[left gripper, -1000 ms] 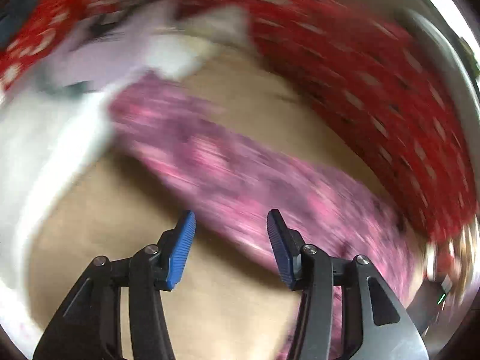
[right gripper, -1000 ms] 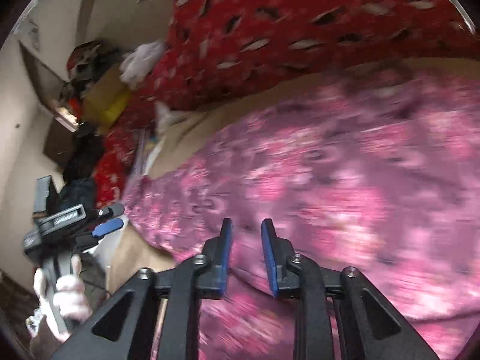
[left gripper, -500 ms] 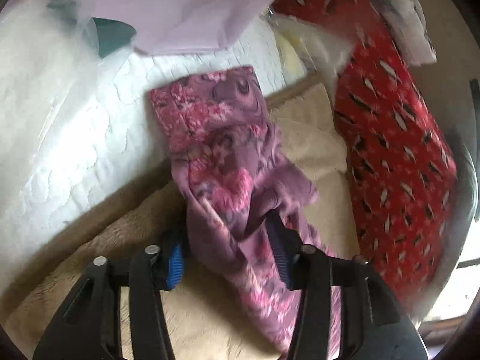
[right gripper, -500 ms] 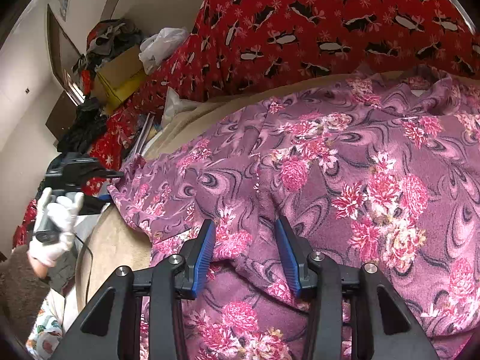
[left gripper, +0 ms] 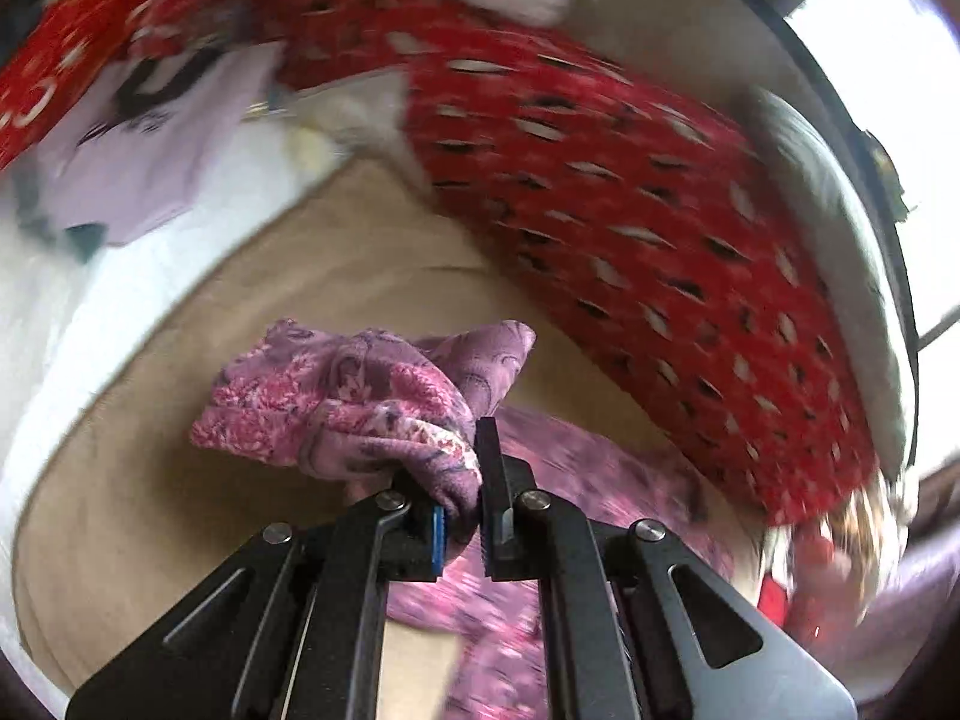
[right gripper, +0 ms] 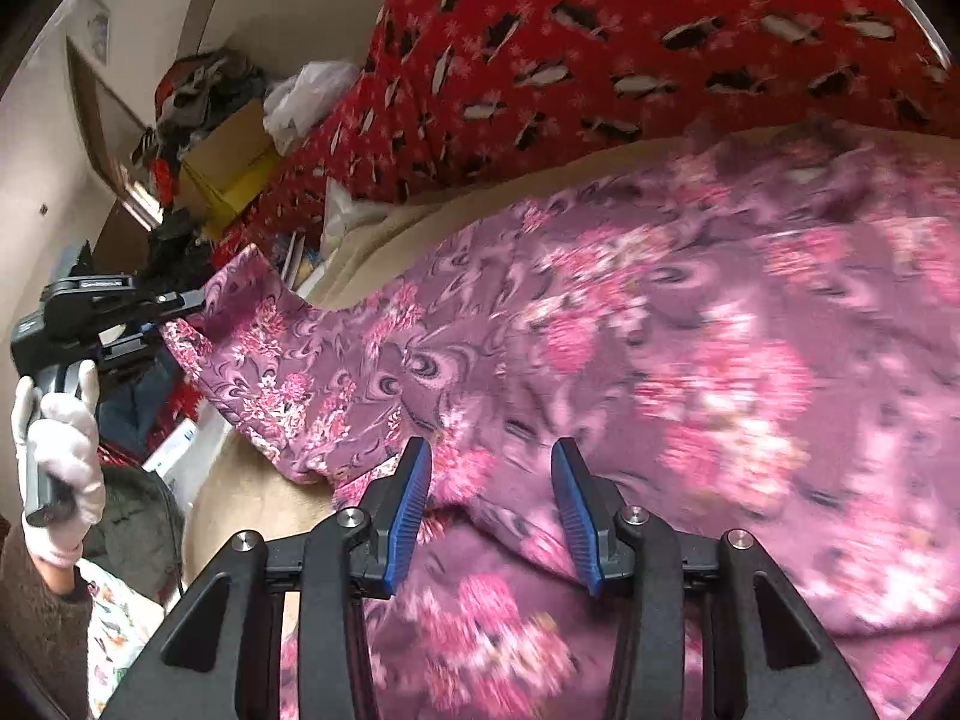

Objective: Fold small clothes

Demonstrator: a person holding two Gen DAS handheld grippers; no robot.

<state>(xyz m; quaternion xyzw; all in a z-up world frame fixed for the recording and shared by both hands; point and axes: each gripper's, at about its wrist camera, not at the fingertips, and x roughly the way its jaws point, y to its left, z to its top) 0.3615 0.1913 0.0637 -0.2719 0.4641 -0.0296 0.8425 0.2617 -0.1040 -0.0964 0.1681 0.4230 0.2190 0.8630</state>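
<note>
A purple garment with pink flowers (right gripper: 630,324) lies spread over a beige blanket (left gripper: 336,276). My left gripper (left gripper: 465,516) is shut on a bunched corner of the garment (left gripper: 360,402) and lifts it off the blanket; it also shows at the far left of the right wrist view (right gripper: 180,306), held by a white-gloved hand. My right gripper (right gripper: 492,510) is open, its blue fingertips (right gripper: 408,504) just above the garment's near part, with nothing between them.
A red bedcover with black and white marks (right gripper: 600,60) runs behind the blanket. A lilac folded shirt (left gripper: 150,150) lies on a white quilt (left gripper: 90,300) at the left. Boxes, bags and clutter (right gripper: 228,138) are piled by the wall.
My left gripper has closed on the garment's corner and lifted it. My right gripper has opened wider and sits over the garment.
</note>
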